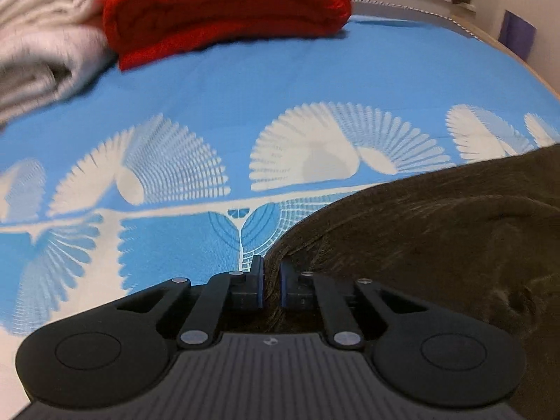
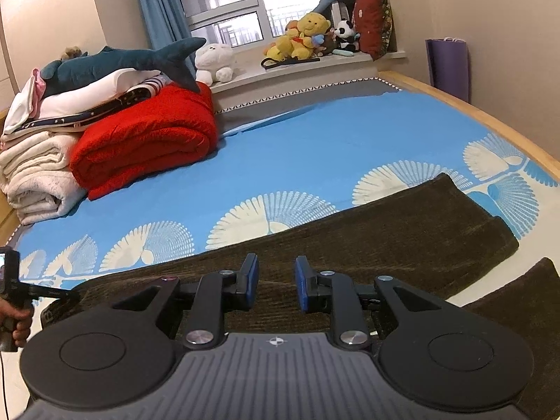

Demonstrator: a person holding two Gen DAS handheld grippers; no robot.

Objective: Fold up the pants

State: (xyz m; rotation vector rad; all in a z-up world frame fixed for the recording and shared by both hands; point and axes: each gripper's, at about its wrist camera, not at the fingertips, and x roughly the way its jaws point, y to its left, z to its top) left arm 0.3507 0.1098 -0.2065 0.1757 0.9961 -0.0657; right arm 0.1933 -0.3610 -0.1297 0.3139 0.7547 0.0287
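Observation:
Dark brown corduroy pants (image 1: 437,245) lie on the blue patterned bedsheet (image 1: 245,87). In the left wrist view, my left gripper (image 1: 271,262) is shut on the left edge of the pants, and a ridge of brown cloth runs up between its blue pads. In the right wrist view the pants (image 2: 350,241) stretch across the bed toward the right, with another brown part (image 2: 518,301) at the lower right. My right gripper (image 2: 276,266) hovers over the middle of the pants, its pads apart and not pressing any cloth. A hand (image 2: 15,318) holds the left gripper at the far left.
A folded red blanket (image 2: 147,143) and white blankets (image 2: 38,178) are stacked at the back left, with a plush shark (image 2: 115,63) on top. Stuffed toys (image 2: 304,35) sit on the window sill. The wooden bed edge (image 2: 490,119) and a purple bag (image 2: 448,66) are on the right.

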